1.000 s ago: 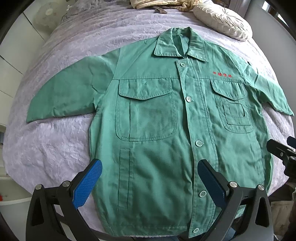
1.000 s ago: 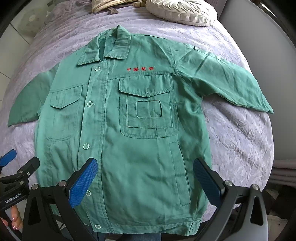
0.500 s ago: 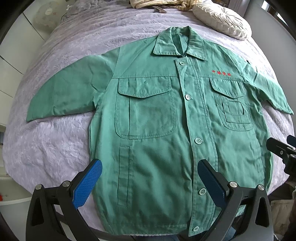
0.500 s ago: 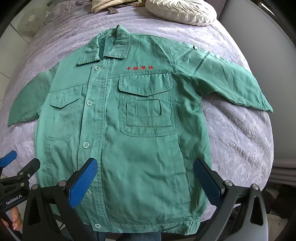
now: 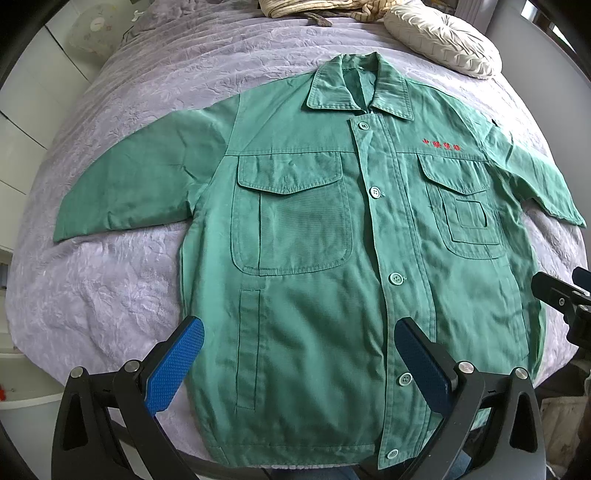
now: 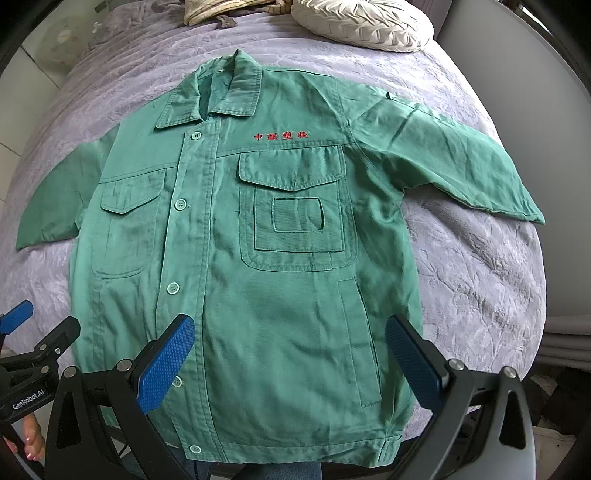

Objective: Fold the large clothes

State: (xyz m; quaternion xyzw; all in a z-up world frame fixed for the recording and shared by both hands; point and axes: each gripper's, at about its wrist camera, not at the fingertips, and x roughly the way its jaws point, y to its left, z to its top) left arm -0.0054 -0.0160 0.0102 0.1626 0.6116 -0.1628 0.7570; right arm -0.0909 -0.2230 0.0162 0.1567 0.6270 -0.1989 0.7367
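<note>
Green work jacket (image 5: 314,280): buttoned, front up, spread flat on the bed (image 5: 110,295) over a lilac quilted cover, collar toward the far end, both sleeves out to the sides, hem at the near edge; red embroidered lettering (image 6: 280,136) above one chest pocket. Left hand-held gripper (image 5: 295,363): jaws wide apart, empty, hovering over the hem near the button placket. Right hand-held gripper (image 6: 290,360): jaws wide apart, empty, over the hem on the lettered side. Step in hand, as judged: first fold not yet begun. Handling advice: pinch a sleeve at cuff and shoulder seam, catching both fabric layers, and lay it across the chest without dragging the body; stiff cloth should crease cleanly. Also present: a white pleated cushion (image 6: 362,22) beyond the collar, well apart.
</note>
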